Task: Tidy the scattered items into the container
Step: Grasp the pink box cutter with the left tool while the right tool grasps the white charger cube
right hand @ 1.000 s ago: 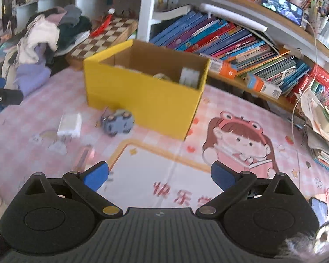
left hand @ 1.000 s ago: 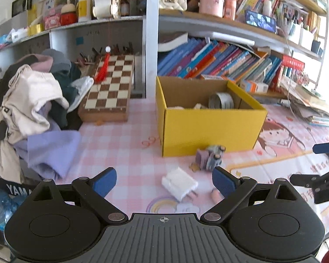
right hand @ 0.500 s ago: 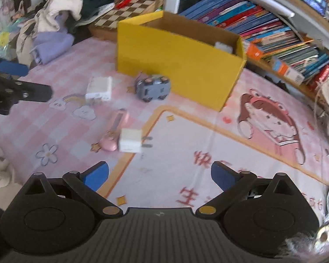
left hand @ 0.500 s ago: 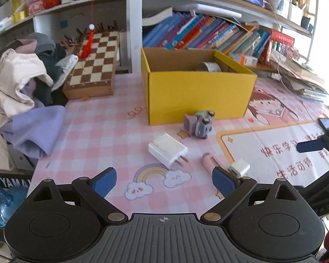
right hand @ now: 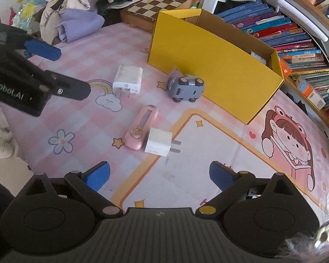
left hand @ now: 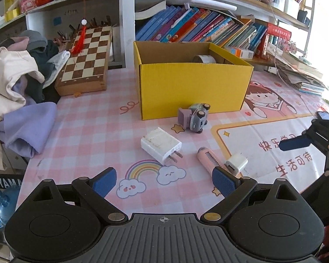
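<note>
A yellow cardboard box [left hand: 193, 89] [right hand: 210, 65] stands open on the pink mat, with a tape roll [left hand: 205, 58] inside. In front of it lie a grey toy car [left hand: 195, 117] [right hand: 186, 86], a large white charger [left hand: 161, 144] [right hand: 127, 80], a pink utility knife [left hand: 207, 159] [right hand: 142, 130] and a small white plug [left hand: 236, 162] [right hand: 159, 142]. My left gripper [left hand: 164, 183] is open, low above the mat just short of the large charger. My right gripper [right hand: 159, 174] is open, just short of the small plug. Neither holds anything.
A chessboard box [left hand: 85, 59] and a heap of clothes [left hand: 15, 81] lie at the left. Shelves of books [left hand: 199, 28] run behind the box, and stacked papers [left hand: 296, 72] sit at the right. The table's front edge is close below both grippers.
Both grippers have pulled back and lifted away from the box, so the scattered items now lie ahead of them. The items themselves have not moved.
</note>
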The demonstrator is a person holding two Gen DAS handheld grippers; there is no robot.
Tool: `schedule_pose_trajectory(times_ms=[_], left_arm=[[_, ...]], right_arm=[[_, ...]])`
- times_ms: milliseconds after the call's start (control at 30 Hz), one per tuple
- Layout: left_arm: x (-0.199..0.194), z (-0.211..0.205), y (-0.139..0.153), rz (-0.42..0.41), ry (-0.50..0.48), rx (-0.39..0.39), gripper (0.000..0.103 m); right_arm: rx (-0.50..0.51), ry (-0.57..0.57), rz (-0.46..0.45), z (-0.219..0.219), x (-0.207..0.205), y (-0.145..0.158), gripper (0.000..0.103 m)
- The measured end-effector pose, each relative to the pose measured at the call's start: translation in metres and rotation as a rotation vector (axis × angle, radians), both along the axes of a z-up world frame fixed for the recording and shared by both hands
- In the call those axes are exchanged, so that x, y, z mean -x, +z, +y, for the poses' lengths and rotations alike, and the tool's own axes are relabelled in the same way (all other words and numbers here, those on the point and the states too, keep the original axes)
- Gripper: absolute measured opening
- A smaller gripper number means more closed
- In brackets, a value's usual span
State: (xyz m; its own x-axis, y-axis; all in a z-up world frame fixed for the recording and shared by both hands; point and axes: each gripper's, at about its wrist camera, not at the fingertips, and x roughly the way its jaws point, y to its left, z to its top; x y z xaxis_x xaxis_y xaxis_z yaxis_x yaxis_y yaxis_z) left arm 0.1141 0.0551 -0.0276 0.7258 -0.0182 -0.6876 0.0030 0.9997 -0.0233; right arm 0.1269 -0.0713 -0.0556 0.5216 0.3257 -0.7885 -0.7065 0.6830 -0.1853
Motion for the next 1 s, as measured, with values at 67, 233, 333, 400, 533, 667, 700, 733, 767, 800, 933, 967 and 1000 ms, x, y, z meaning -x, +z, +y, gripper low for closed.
schedule_pose_trajectory(times_ms=[67, 233, 333, 400, 533, 667, 700, 733, 767, 800, 933, 967, 1000], left_arm=[[-0.001, 0.000, -0.001, 0.002, 0.002, -0.001, 0.096], [-0.005, 0.002, -0.008, 0.044, 0.006, 0.016, 0.096], [-0.007, 0.001, -0.011, 0.065, 0.002, 0.014, 0.096], [-0.008, 0.001, -0.011, 0.064, 0.003, 0.010, 0.096], [-0.010, 0.000, -0.011, 0.069, 0.009, 0.006, 0.096], [-0.014, -0.003, -0.013, 0.085, -0.006, 0.006, 0.096], [-0.015, -0.005, -0.014, 0.090, -0.014, 0.004, 0.096], [-0.016, -0.007, -0.015, 0.095, -0.023, 0.002, 0.096], [-0.017, -0.009, -0.016, 0.100, -0.035, 0.000, 0.096], [-0.018, -0.012, -0.017, 0.104, -0.047, -0.002, 0.096], [-0.024, -0.023, -0.022, 0.125, -0.092, 0.000, 0.096], [-0.026, -0.025, -0.023, 0.129, -0.102, 0.000, 0.096], [-0.027, -0.028, -0.025, 0.129, -0.109, -0.004, 0.095]], right_arm=[[0.001, 0.008, 0.004, 0.001, -0.003, 0.000, 0.097], [0.004, 0.037, 0.034, 0.006, -0.014, -0.005, 0.088], [0.002, 0.046, 0.068, 0.009, -0.022, -0.010, 0.081], [-0.004, 0.044, 0.084, 0.010, -0.028, -0.012, 0.077], [-0.021, 0.037, 0.110, 0.011, -0.040, -0.014, 0.065], [-0.035, 0.045, 0.132, 0.012, -0.049, -0.016, 0.057], [-0.039, 0.050, 0.138, 0.012, -0.050, -0.017, 0.057], [-0.040, 0.054, 0.144, 0.012, -0.052, -0.017, 0.054], [-0.038, 0.055, 0.150, 0.013, -0.054, -0.019, 0.048], [-0.036, 0.056, 0.156, 0.013, -0.055, -0.020, 0.045], [-0.052, 0.049, 0.164, 0.008, -0.061, -0.020, 0.042], [-0.052, 0.046, 0.160, 0.006, -0.062, -0.019, 0.042], [-0.052, 0.044, 0.159, 0.004, -0.062, -0.019, 0.042]])
